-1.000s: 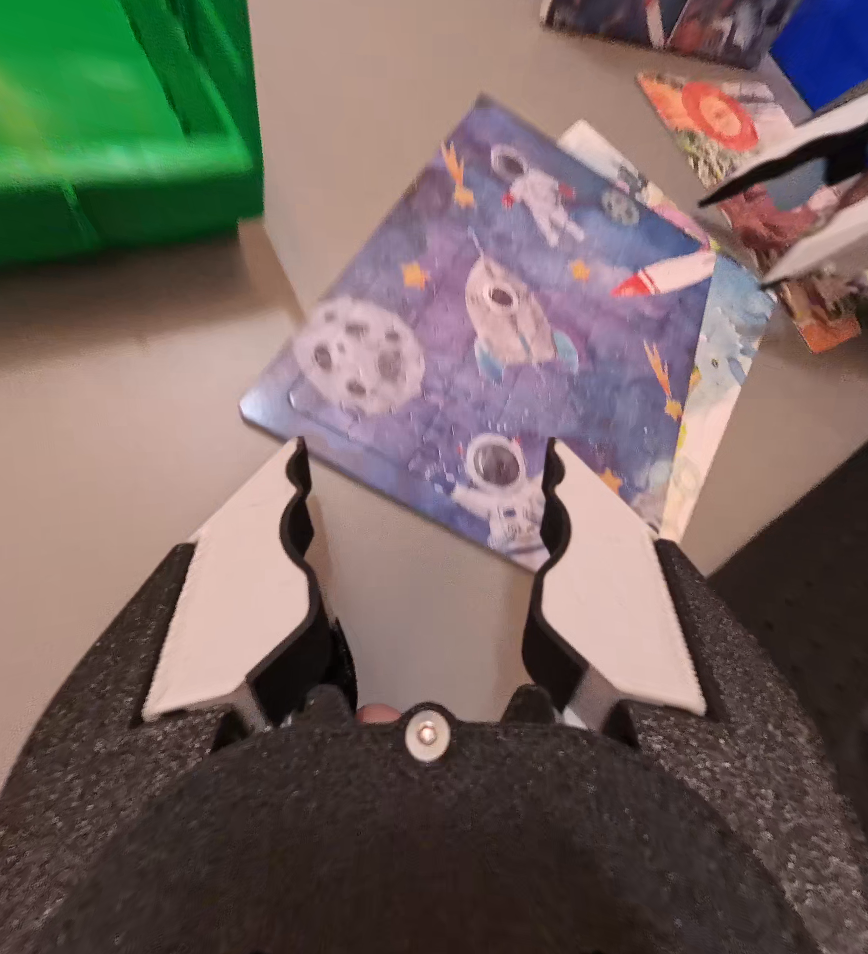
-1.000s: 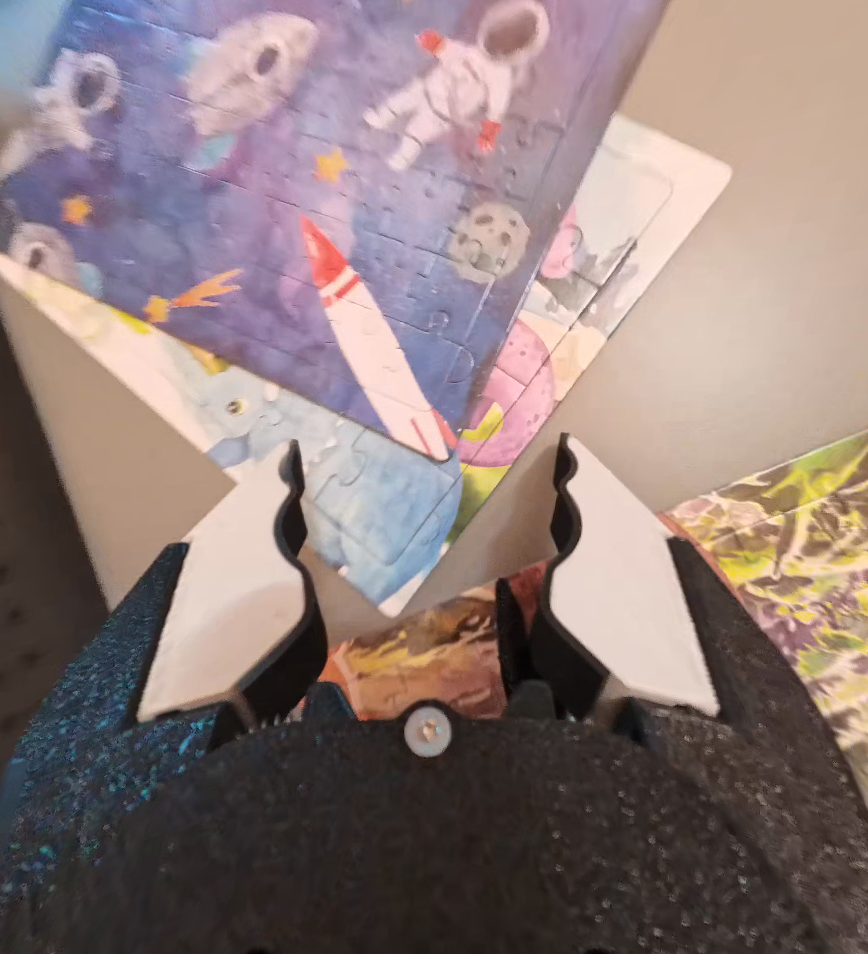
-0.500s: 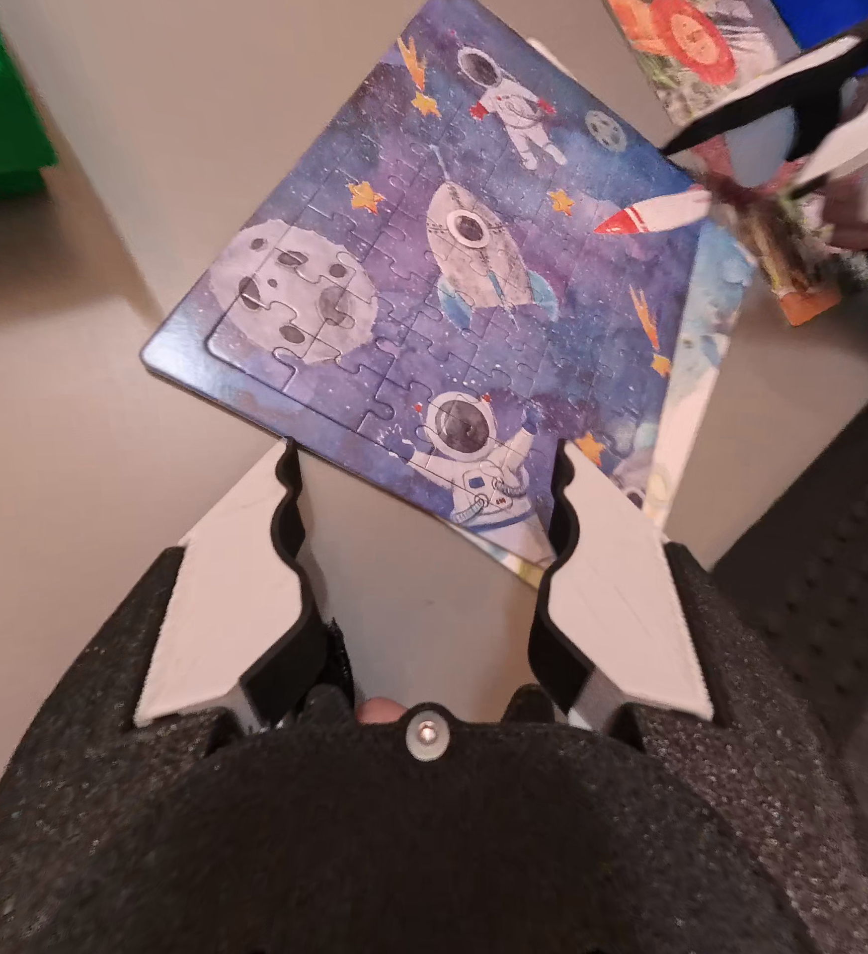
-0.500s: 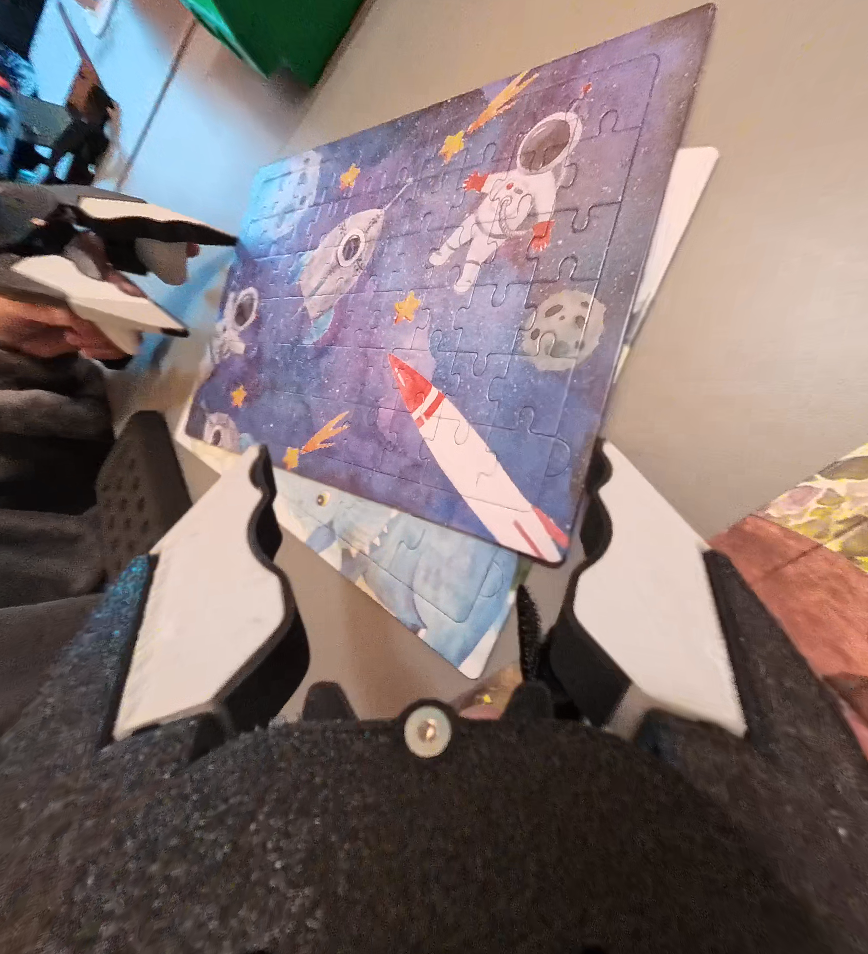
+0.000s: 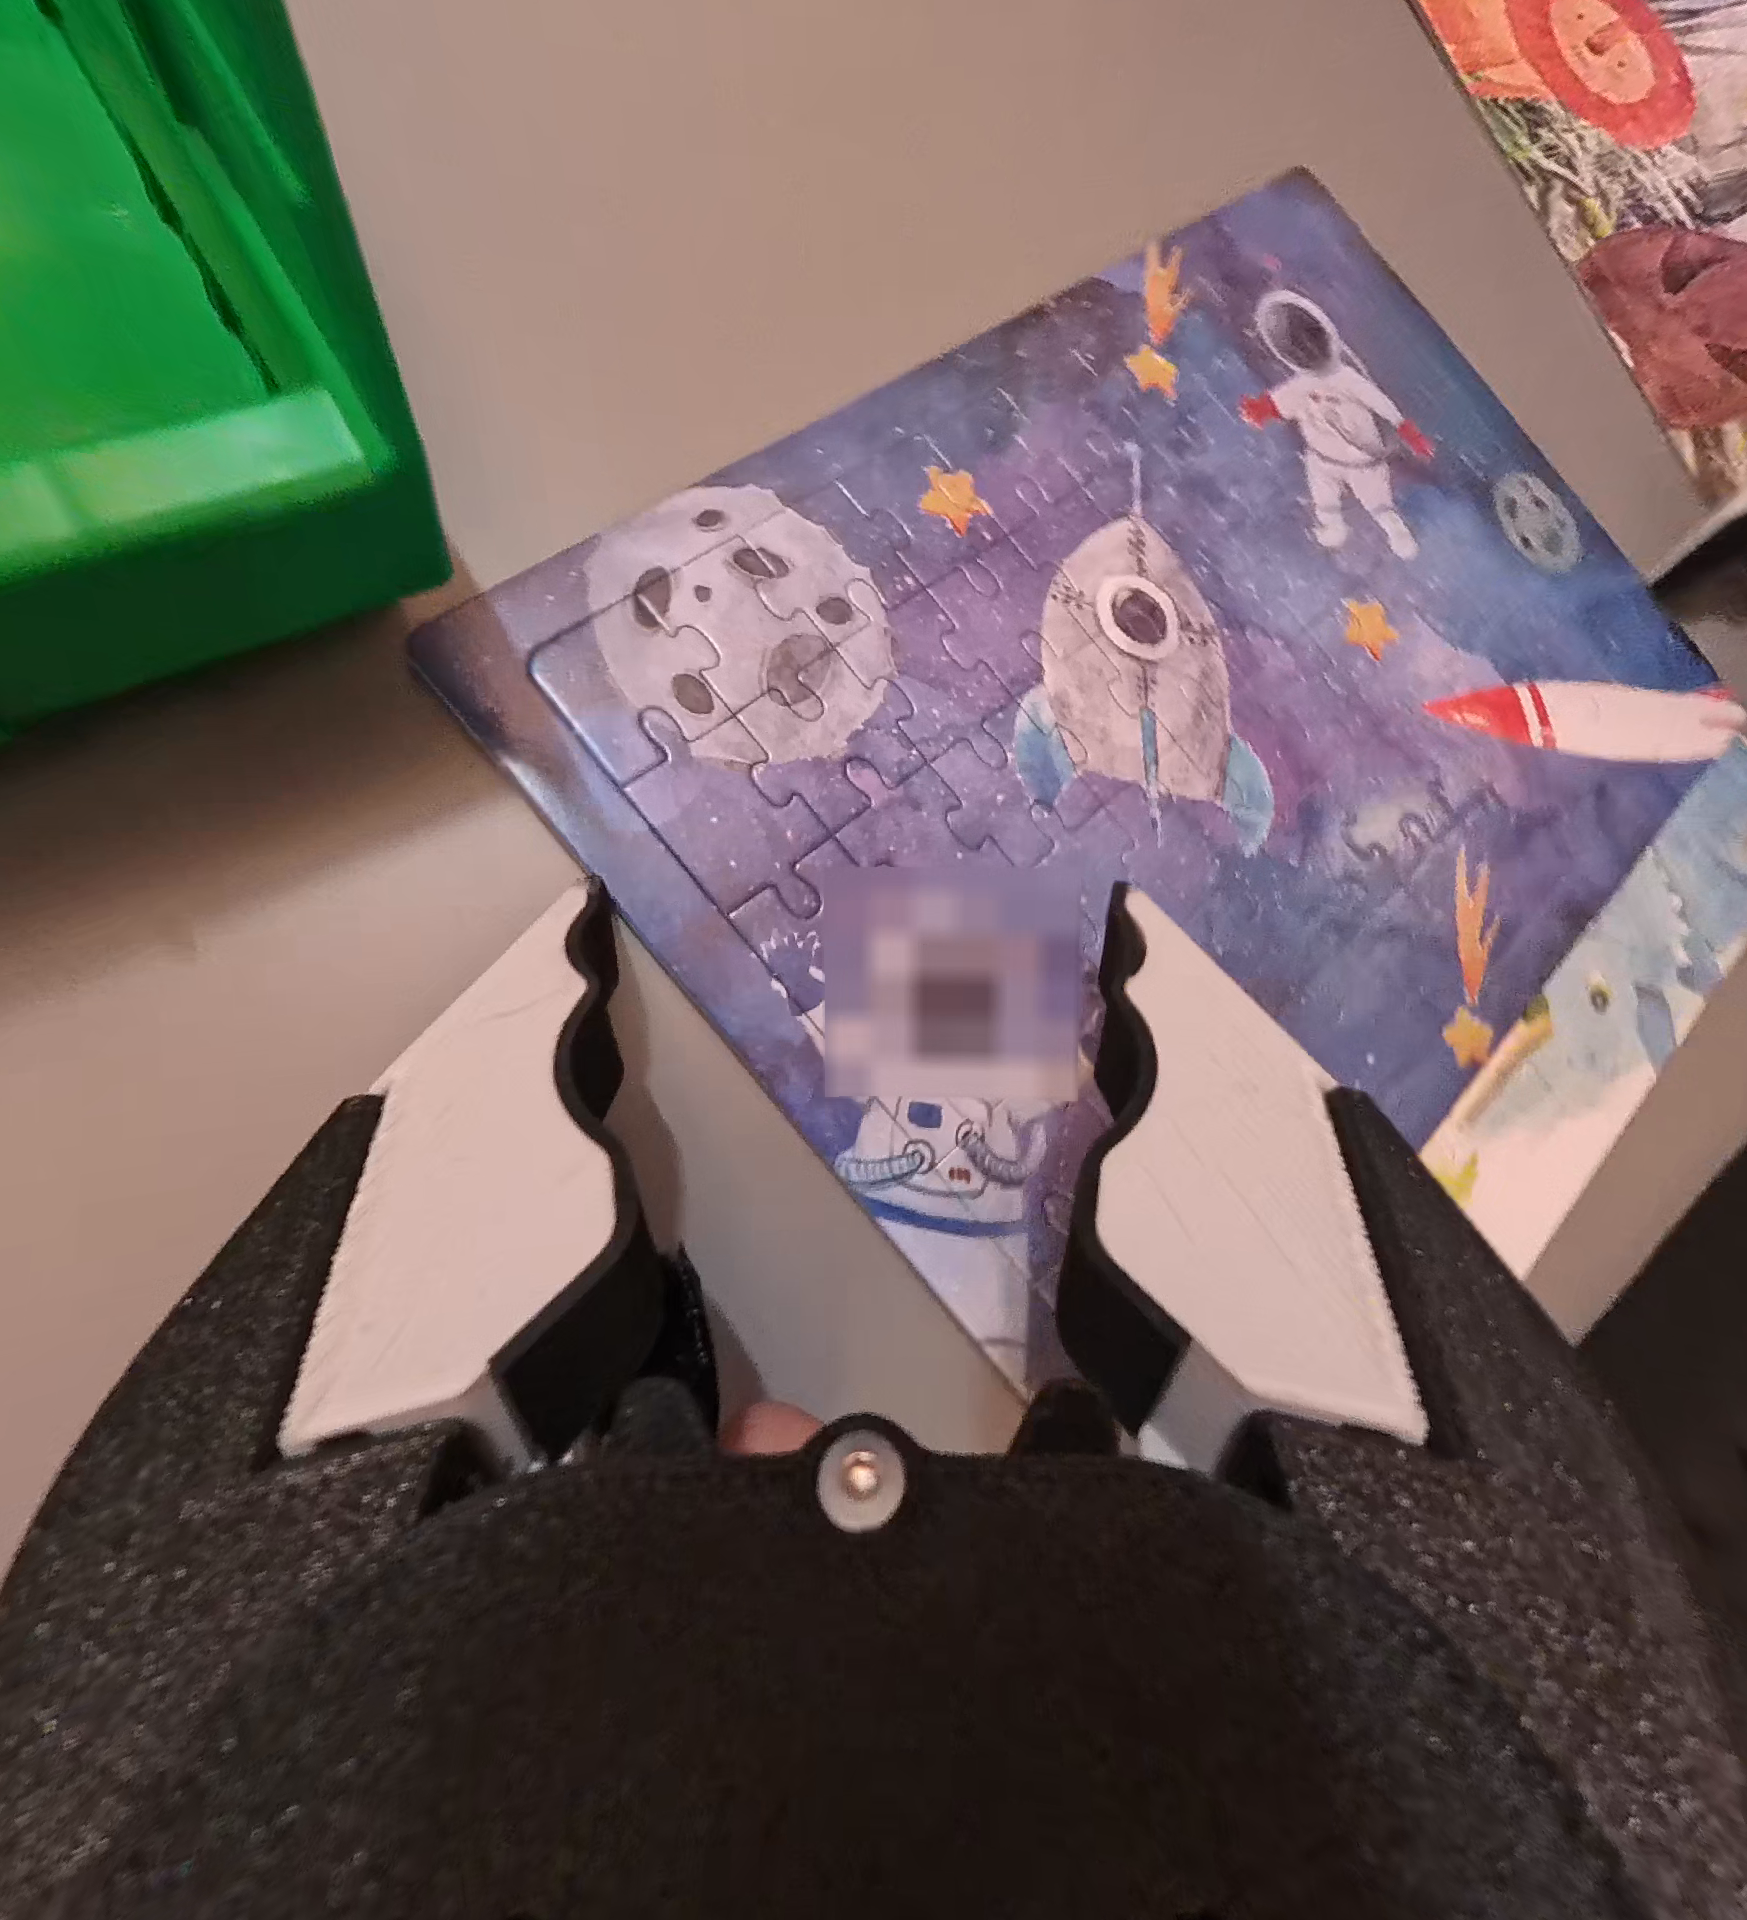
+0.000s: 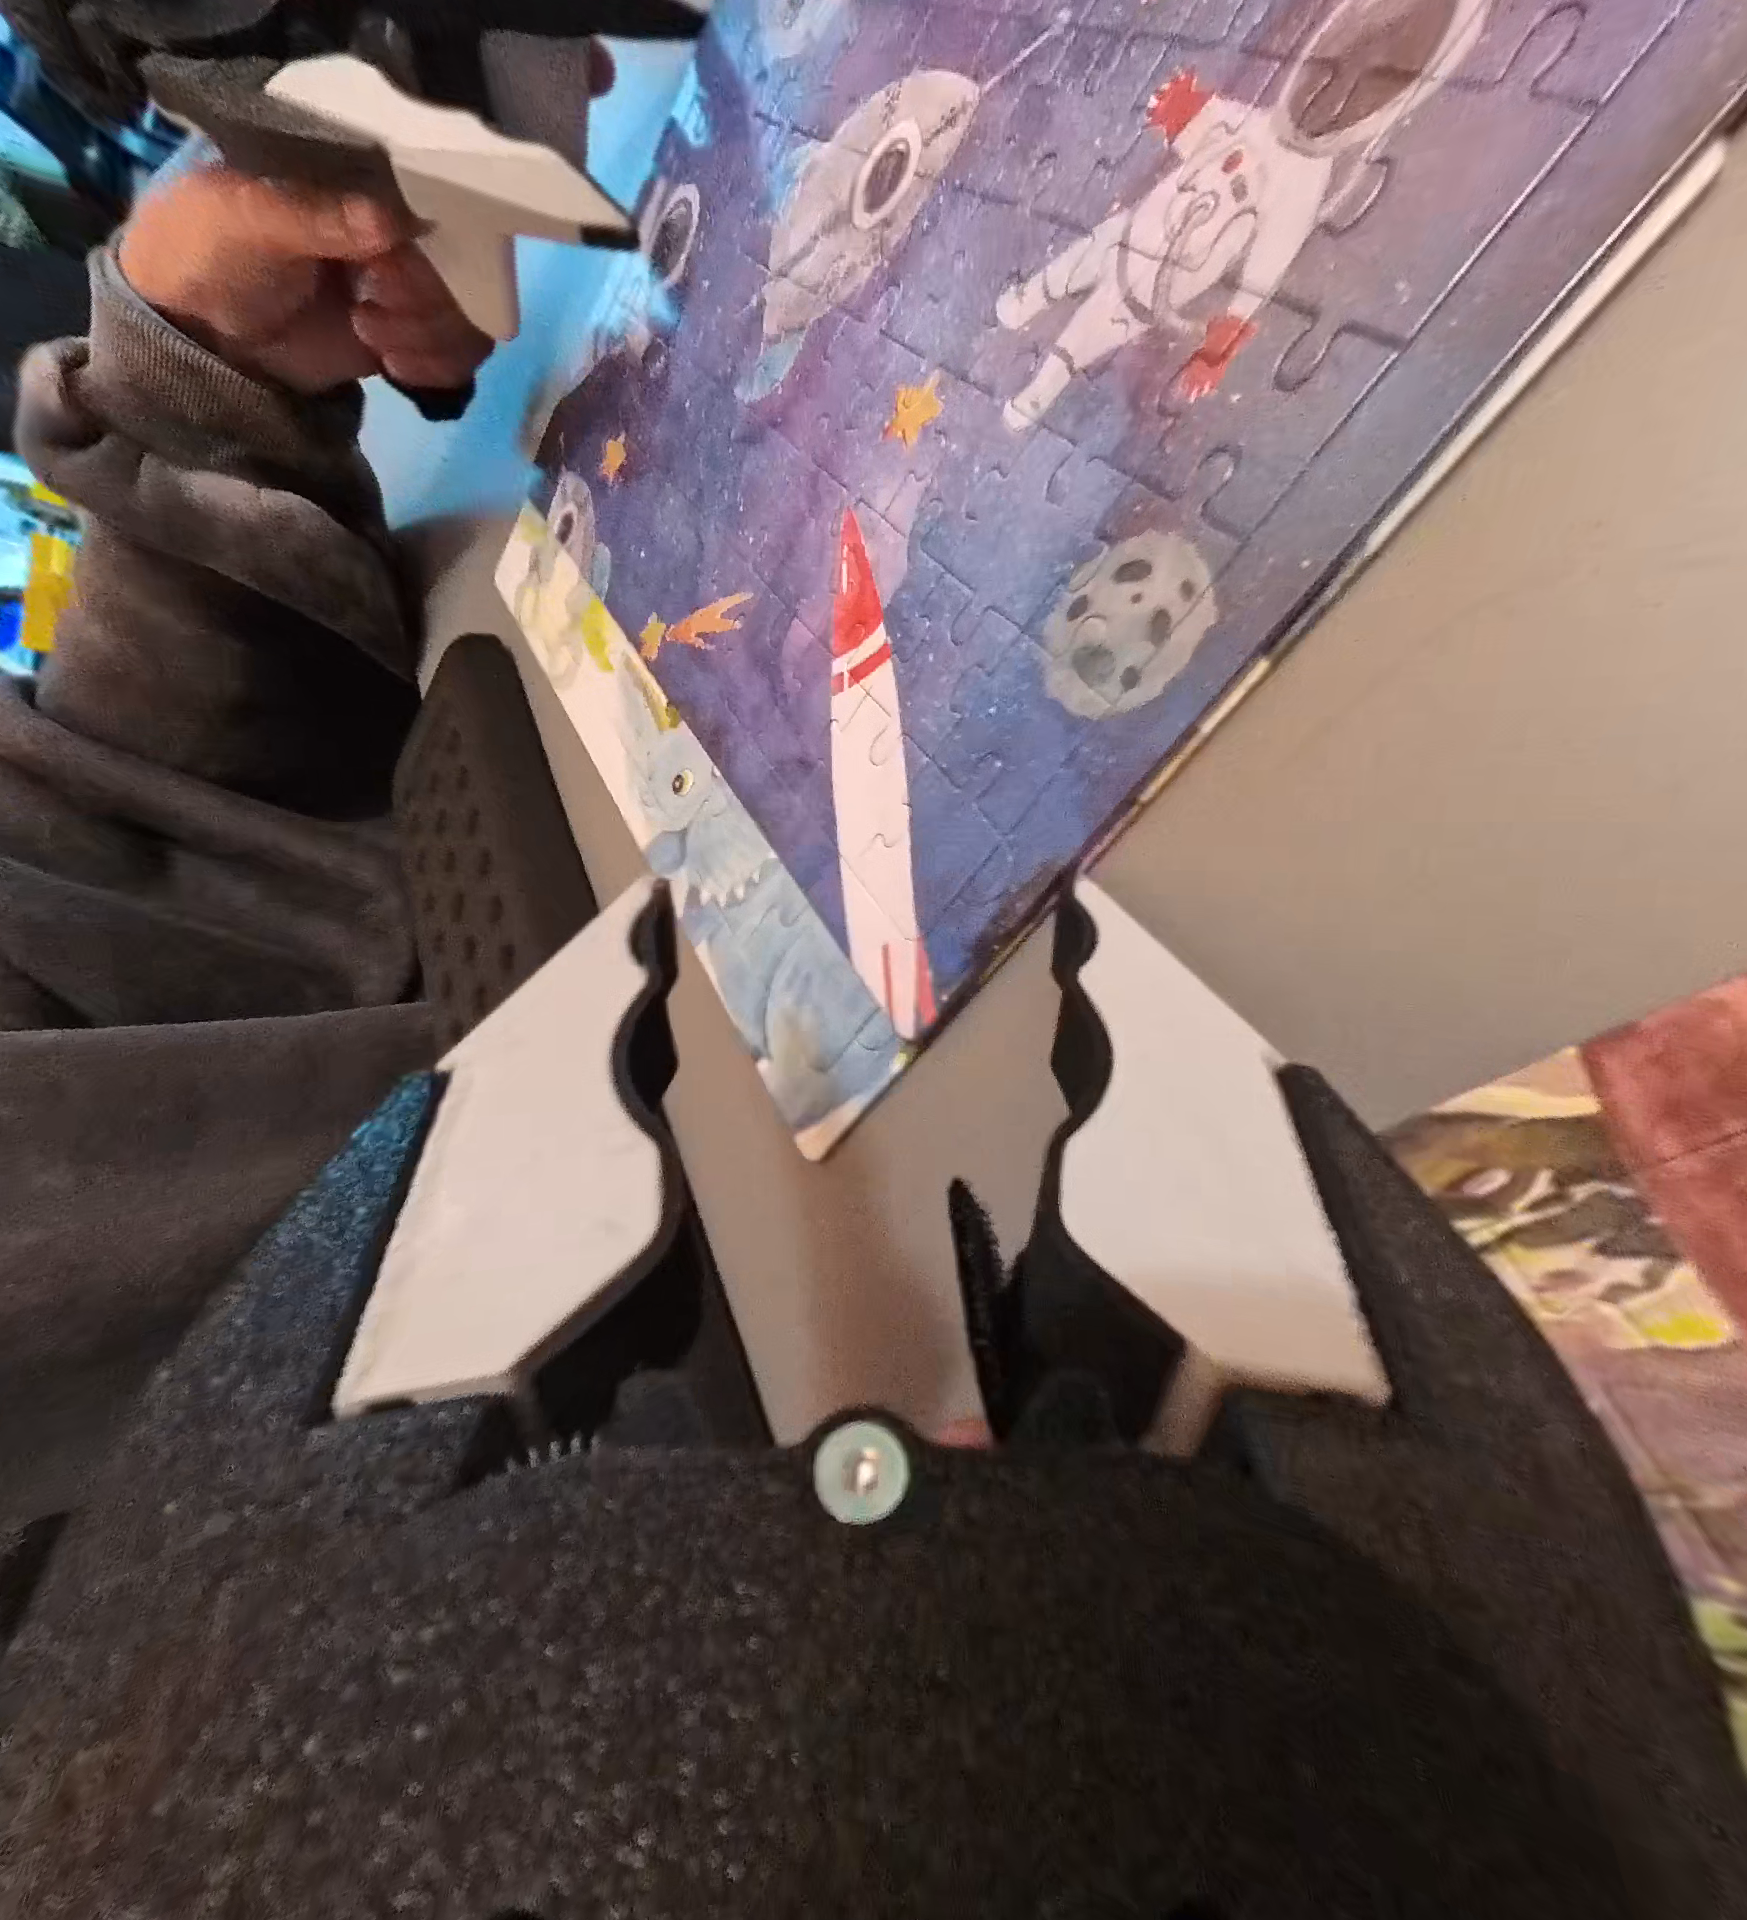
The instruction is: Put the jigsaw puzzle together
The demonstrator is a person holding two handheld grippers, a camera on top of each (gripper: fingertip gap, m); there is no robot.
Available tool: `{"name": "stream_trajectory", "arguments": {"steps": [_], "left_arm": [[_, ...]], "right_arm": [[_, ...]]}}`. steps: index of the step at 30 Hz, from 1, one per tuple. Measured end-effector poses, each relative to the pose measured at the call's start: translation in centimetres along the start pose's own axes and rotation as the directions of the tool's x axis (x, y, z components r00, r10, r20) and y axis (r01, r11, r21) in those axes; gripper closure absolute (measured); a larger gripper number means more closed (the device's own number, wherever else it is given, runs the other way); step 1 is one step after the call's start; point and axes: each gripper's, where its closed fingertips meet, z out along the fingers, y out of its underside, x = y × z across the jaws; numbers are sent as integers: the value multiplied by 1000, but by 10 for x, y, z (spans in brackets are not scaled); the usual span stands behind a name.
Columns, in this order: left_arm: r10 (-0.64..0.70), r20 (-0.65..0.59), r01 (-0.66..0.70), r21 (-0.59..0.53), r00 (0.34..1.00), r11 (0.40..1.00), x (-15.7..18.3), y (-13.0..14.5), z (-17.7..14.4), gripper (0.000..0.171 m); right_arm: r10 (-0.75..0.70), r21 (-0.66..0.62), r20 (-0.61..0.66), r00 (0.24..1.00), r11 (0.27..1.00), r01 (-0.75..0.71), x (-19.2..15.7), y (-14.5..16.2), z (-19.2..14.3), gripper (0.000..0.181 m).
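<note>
The purple space-themed jigsaw puzzle board [image 5: 1108,665] lies assembled on the beige table [image 5: 796,208], overlapping a pale blue dinosaur puzzle [image 6: 744,894]. The left gripper [image 5: 853,914] hovers over its near corner, jaws wide and empty. The right gripper [image 6: 858,904] likewise gapes empty at the opposite corner.

A green bin [image 5: 121,436] stands on the grey table [image 5: 744,208], left side.

Left wrist cam: close, steep look down over its open fingers at space puzzle [image 5: 1108,665]; green bin [image 5: 121,416] upper left. Right wrist cam: low, tilted, near the puzzle's rocket corner; other gripper [image 6: 495,197] upper left. Both views share that puzzle.
</note>
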Motion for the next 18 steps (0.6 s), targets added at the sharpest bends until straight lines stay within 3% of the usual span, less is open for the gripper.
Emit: {"name": "stream_trajectory", "arguments": {"steps": [5,8,10,13,15,18], "left_arm": [[16,-10,-16,-29,1000,999,4,9,-6,92],[-46,-50,44,-35,998,998,15,25,-21,97],[-127,-90,126,-11,988,992,24,30,-28,92],[-211,-78,216,61,974,974,28,27,-28,86],[-215,-61,220,86,975,972,34,26,-26,72],[-197,-53,200,71,979,977,39,28,-27,68]], "right_arm": [[-30,-45,18,999,999,31,-15,28,-1,119],[-25,5,-74,997,1000,25,-3,23,-10,113],[-14,85,-117,993,996,24,5,6,-12,102],[-34,107,-120,992,993,47,1,-3,6,101],[-51,117,-177,983,990,73,-3,-3,13,95],[-54,125,-189,981,989,78,-10,0,16,85]]}}
